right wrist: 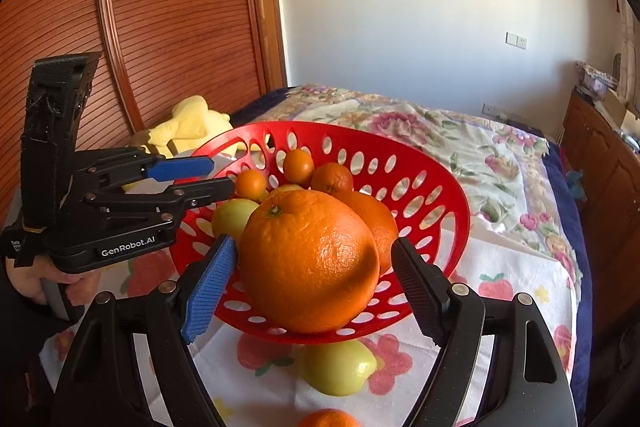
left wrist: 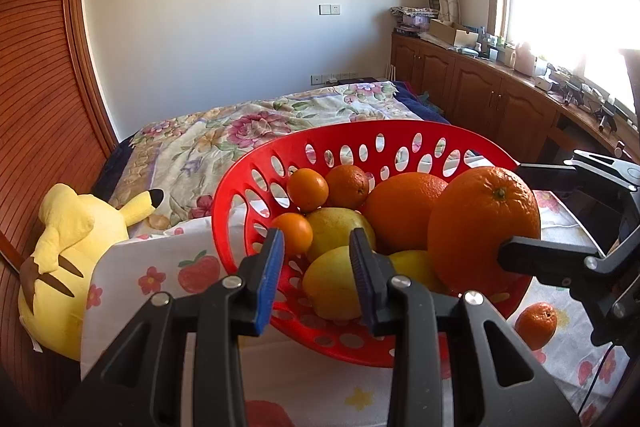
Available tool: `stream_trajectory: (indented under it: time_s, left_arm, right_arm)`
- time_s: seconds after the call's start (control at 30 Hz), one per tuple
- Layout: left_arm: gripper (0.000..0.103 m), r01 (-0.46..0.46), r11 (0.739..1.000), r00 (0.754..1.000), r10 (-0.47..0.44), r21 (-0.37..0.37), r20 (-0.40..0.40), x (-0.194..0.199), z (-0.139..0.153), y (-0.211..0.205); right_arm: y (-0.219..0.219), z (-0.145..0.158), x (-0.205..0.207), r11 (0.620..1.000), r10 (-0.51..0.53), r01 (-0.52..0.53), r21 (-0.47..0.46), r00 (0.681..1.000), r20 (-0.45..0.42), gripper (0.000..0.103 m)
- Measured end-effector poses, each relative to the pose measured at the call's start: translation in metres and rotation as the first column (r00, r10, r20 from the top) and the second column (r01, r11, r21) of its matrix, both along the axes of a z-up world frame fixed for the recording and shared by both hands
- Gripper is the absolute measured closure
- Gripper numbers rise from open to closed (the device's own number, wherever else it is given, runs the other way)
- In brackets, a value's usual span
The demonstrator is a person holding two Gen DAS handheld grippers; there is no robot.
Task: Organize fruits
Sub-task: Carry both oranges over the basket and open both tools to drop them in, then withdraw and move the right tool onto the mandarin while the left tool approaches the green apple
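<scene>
In the perforated red plastic basket (left wrist: 240, 187) lie three small tangerines, one large orange and three yellow lemons; the right gripper (right wrist: 312, 283) pinches a second big orange (right wrist: 308, 259) above it, the left gripper (left wrist: 316, 267) shut, empty.

My right tool (right wrist: 310, 267) has one blue pad and one black, round a bright orange (right wrist: 308, 261). The basket (right wrist: 452, 211) is red with oval holes. The cloth (right wrist: 516, 279) is white with strawberries and flowers; the plush toy (left wrist: 64, 259) is yellow.
</scene>
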State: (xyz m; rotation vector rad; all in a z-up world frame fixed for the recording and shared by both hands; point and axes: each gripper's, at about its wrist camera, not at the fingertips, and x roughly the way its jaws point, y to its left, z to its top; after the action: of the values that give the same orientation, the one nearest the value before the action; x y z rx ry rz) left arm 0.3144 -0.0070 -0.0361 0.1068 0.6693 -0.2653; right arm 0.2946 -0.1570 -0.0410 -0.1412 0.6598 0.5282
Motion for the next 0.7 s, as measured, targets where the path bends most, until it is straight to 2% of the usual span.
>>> stream_trajectory:
  time_s: [0.5,0.7]
  left_arm:
    - [0.069,-0.002,1.0,1.0,0.002,-0.007,0.014,-0.015,0.004,0.0]
    - [0.062,-0.001,1.0,0.999,0.002,-0.021,0.034,-0.033,0.012,0.001]
  right_arm:
    - [-0.019,0.001,-0.013,0.998,-0.028,0.029,0.049,1.0,-0.005,0.021]
    - [-0.032,0.005,-0.026,0.996,-0.046,0.046,0.072,0.999,0.001,0.021]
